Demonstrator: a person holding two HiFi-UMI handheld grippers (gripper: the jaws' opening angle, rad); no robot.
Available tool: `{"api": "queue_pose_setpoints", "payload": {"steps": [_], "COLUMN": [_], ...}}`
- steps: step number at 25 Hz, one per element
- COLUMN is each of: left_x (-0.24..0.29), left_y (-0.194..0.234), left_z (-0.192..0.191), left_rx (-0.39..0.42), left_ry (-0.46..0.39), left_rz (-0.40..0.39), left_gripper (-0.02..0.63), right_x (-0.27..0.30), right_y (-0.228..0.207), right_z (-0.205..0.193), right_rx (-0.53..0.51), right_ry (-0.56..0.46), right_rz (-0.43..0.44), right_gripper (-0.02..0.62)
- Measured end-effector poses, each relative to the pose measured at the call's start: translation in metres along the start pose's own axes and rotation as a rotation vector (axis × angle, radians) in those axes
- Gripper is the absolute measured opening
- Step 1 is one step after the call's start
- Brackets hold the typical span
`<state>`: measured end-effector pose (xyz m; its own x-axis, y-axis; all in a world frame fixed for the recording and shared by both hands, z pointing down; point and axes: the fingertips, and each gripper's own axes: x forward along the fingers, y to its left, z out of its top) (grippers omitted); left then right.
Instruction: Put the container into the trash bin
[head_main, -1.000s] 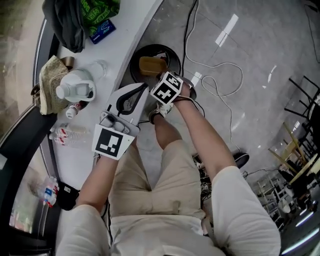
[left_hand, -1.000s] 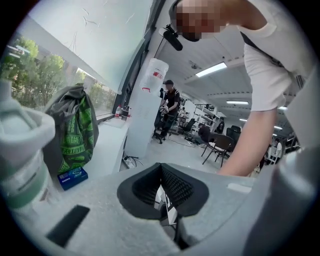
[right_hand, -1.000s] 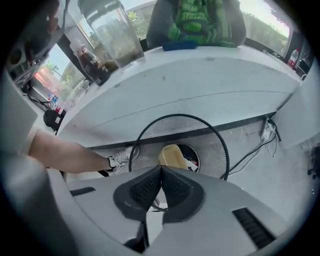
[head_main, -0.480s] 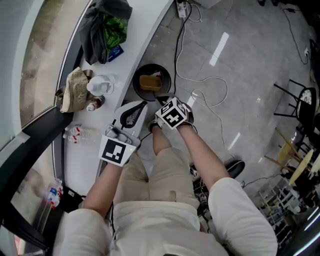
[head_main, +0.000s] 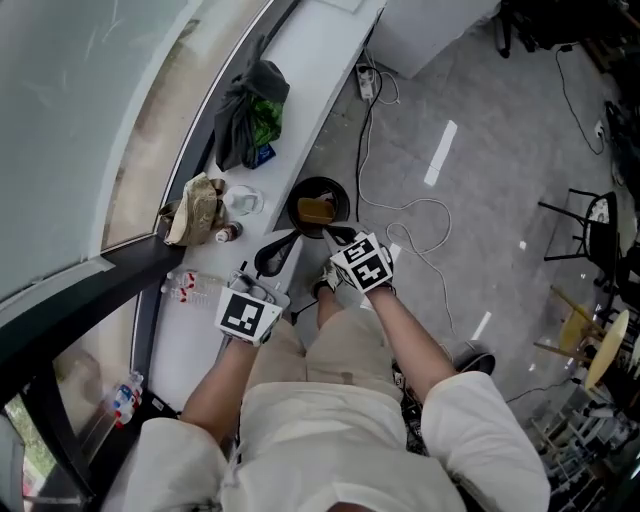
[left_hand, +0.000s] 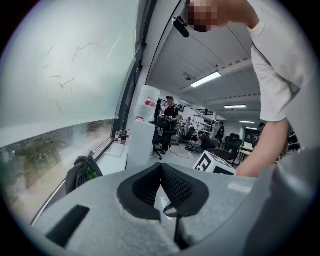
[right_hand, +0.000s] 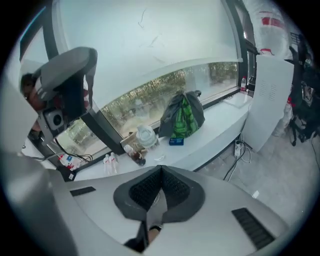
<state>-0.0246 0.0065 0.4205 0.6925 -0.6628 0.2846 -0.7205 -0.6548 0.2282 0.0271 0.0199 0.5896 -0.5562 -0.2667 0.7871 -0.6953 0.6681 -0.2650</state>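
Observation:
The black round trash bin (head_main: 318, 208) stands on the floor beside the white counter, and a brown container (head_main: 316, 211) lies inside it. My left gripper (head_main: 291, 235) is held over the counter's edge, just left of the bin, its jaws closed tip to tip with nothing between them. My right gripper (head_main: 329, 231) hovers above the bin's near rim, shut and empty. In the left gripper view the left gripper (left_hand: 161, 165) points out across the room. In the right gripper view the right gripper (right_hand: 160, 169) faces the counter and window; the bin is hidden there.
The white counter (head_main: 306, 80) carries a dark bag with green inside (head_main: 251, 113), a beige cloth (head_main: 194, 210), a clear jug (head_main: 243, 203) and small bottles (head_main: 184, 288). A power strip (head_main: 366, 84) and cables (head_main: 405, 212) lie on the grey floor. A chair (head_main: 590, 218) stands far right.
Both grippers have risen away from the bin and stayed shut. The head view has also climbed, so bin and counter look smaller. The container stays in the bin.

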Motion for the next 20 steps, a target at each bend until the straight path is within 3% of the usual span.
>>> {"api": "queue_pose_setpoints", "payload": {"steps": [8, 14, 20], "left_x": [-0.024, -0.042, -0.06], "left_y": [-0.01, -0.029, -0.039], "left_z": [0.056, 0.098, 0.142], "left_rx": [0.049, 0.112, 0.127], "left_ry": [-0.078, -0.114, -0.181], "left_rz": [-0.001, -0.027, -0.007], "left_gripper": [0.017, 0.017, 0.017], "right_x": [-0.066, -0.135, -0.192], "right_y": [0.043, 0.058, 0.058], "right_z": [0.066, 0.089, 0.109], "right_rx": [0.003, 0.043, 0.027], "right_ry": [-0.206, -0.325, -0.404], "right_rz": [0.022, 0.001, -0.045], "right_gripper": [0.002, 0.002, 0.002]}}
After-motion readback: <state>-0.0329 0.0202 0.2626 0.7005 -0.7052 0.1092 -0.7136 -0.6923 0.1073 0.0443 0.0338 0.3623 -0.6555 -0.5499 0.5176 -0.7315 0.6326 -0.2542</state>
